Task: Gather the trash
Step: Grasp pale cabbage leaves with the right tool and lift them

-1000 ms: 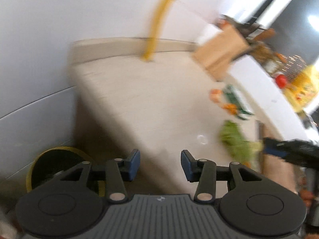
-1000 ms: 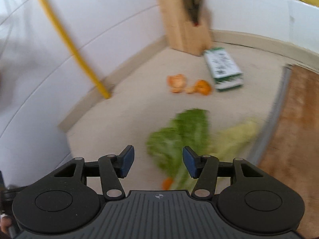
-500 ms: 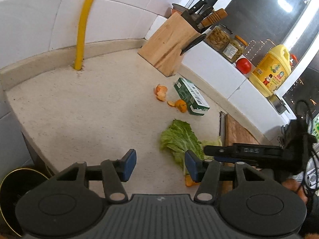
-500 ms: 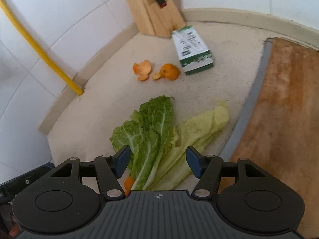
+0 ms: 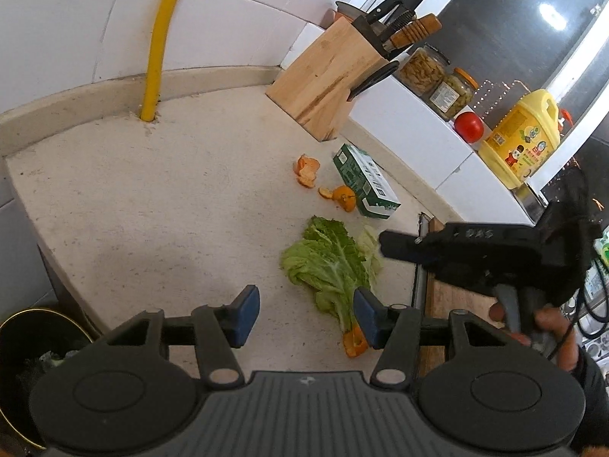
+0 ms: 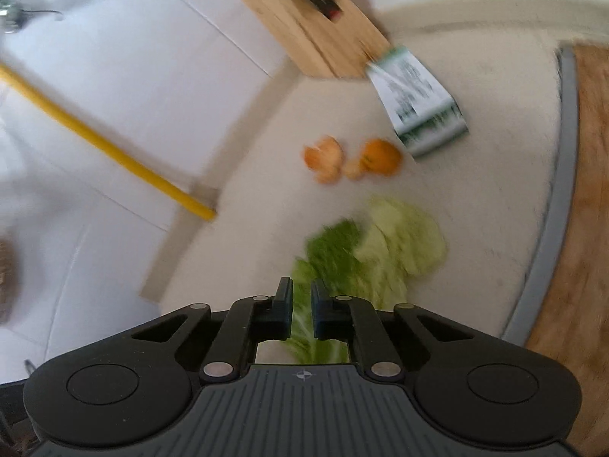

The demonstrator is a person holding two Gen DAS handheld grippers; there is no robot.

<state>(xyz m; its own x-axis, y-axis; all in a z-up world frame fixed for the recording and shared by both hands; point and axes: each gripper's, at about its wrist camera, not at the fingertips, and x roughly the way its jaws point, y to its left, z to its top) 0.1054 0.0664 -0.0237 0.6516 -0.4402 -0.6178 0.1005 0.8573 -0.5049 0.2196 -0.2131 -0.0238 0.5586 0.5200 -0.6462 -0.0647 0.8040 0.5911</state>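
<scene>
Green cabbage leaves [image 5: 331, 262] [image 6: 396, 251] lie on the beige counter [image 5: 171, 209], with an orange scrap [image 5: 354, 342] at their stalk end. Beyond them lie orange peels [image 5: 306, 169] [image 6: 323, 154] and a green-and-white carton [image 5: 365, 182] [image 6: 415, 95] on its side. My right gripper [image 6: 302, 297] is shut on the leaves' pale stalks; in the left wrist view the right gripper [image 5: 384, 243] reaches in from the right, a hand on its grip. My left gripper [image 5: 304, 304] hangs open over the counter just left of the stalks, nothing between its fingers.
A black bin [image 5: 23, 361] stands below the counter's left edge. A wooden knife block [image 5: 327, 80] is in the back corner, a yellow pipe [image 5: 160, 38] on the tiled wall. A wooden cutting board [image 6: 586, 228] lies to the right. Jars, a tomato [image 5: 469, 126] and an oil jug [image 5: 521, 141] line the ledge.
My right gripper's jaws have closed from wide apart onto the cabbage stalks, and it has moved in over the leaves. My left gripper swung right from the bin side, then held still.
</scene>
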